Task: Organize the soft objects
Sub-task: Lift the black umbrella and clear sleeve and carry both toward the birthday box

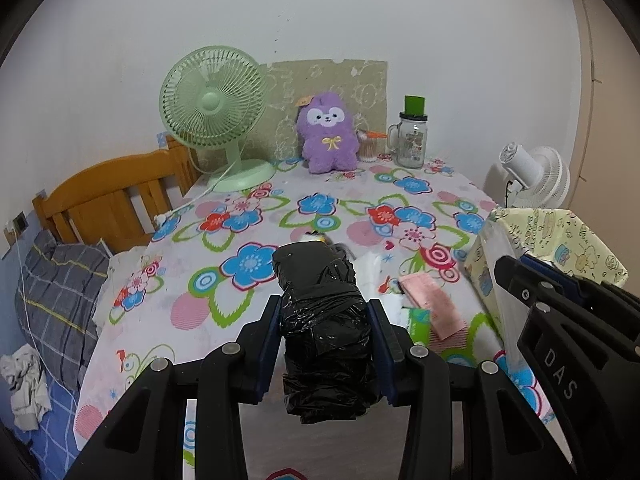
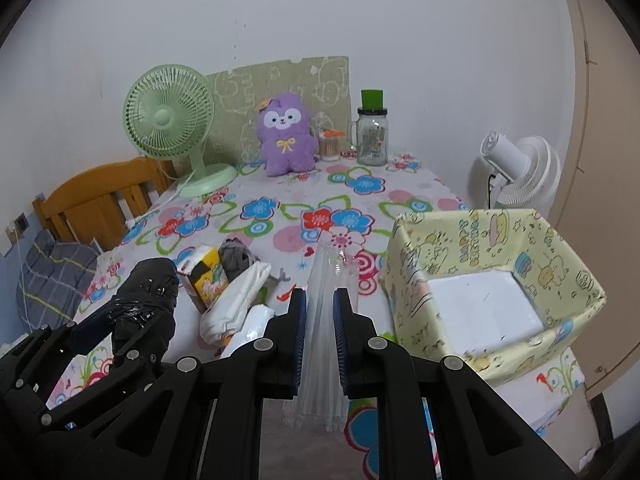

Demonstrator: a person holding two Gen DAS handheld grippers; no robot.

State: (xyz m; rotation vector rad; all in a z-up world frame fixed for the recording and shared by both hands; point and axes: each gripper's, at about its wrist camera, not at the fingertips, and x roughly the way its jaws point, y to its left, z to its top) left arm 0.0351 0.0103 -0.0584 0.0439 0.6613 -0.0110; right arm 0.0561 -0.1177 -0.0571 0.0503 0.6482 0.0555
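My left gripper [image 1: 324,312] is shut on a roll of black plastic bags [image 1: 320,320] and holds it above the flowered table; the roll also shows in the right wrist view [image 2: 144,304]. My right gripper [image 2: 320,304] is shut on a bundle of clear plastic bags [image 2: 324,320], just left of the yellow cartoon-print box [image 2: 560,264], whose white bottom is bare. A white bag roll [image 2: 236,300], a yellow tissue pack [image 2: 206,276] and a grey cloth [image 2: 236,260] lie on the table between the grippers. A pink cloth [image 1: 434,300] lies by the box [image 1: 560,236].
At the table's back stand a green fan [image 1: 212,112], a purple plush toy [image 1: 328,132], a glass jar with green lid [image 1: 412,136] and a small cup [image 1: 368,144]. A white fan [image 2: 516,172] stands right of the table. A wooden bed frame [image 1: 108,196] is left.
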